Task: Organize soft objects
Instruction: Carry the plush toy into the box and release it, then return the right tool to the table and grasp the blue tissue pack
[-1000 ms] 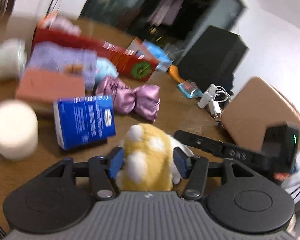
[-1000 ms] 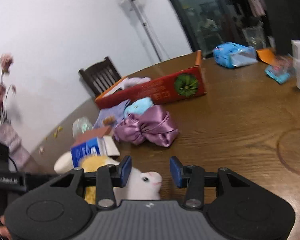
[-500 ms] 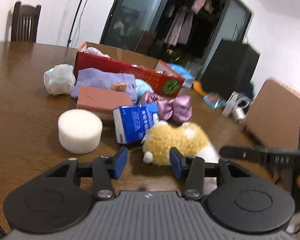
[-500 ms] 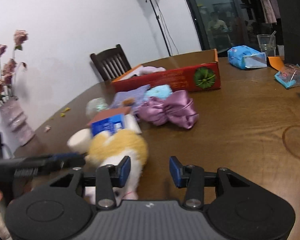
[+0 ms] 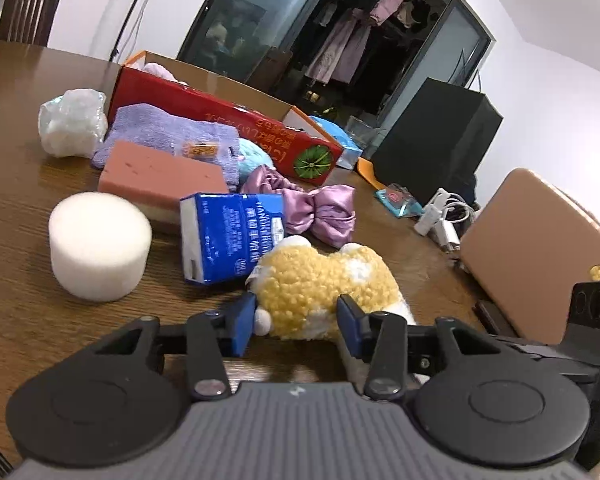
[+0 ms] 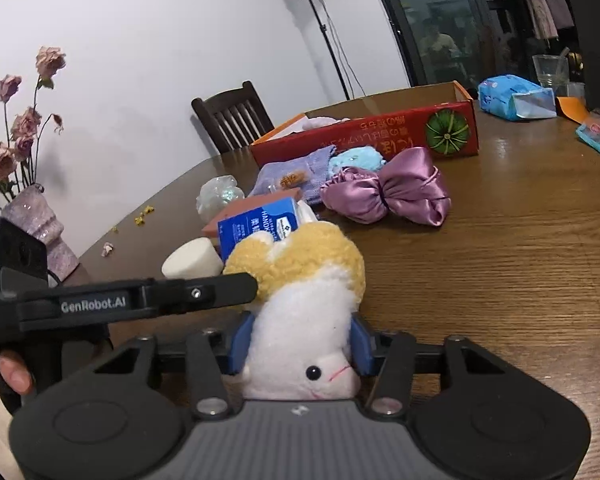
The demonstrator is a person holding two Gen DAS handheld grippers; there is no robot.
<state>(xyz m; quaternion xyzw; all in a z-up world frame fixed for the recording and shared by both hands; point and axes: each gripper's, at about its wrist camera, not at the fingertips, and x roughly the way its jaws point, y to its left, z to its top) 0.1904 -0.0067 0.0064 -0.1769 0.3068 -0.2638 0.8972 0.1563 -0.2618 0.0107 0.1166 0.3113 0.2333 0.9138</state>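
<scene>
A yellow and white plush toy [image 5: 320,292] lies on the wooden table [image 5: 16,216], also seen in the right wrist view [image 6: 300,304]. My left gripper [image 5: 296,324] is open, its fingers either side of the toy's yellow back. My right gripper [image 6: 298,346] is closed on the toy's white head end. A red open cardboard box [image 5: 228,120] stands at the back, with a pale pink soft item inside; it also shows in the right wrist view [image 6: 364,132].
Before the box lie a purple satin bow [image 5: 316,208], blue tissue pack [image 5: 232,236], white foam cylinder [image 5: 98,246], pink sponge [image 5: 160,176], lilac cloth [image 5: 168,132], light blue soft item [image 5: 254,158] and crumpled plastic [image 5: 72,122]. A tan case [image 5: 536,252] and cables [image 5: 440,220] are right.
The left gripper let go of the plush toy and opened, with the toy set on the table. The right gripper moved in and closed on the toy's head end.
</scene>
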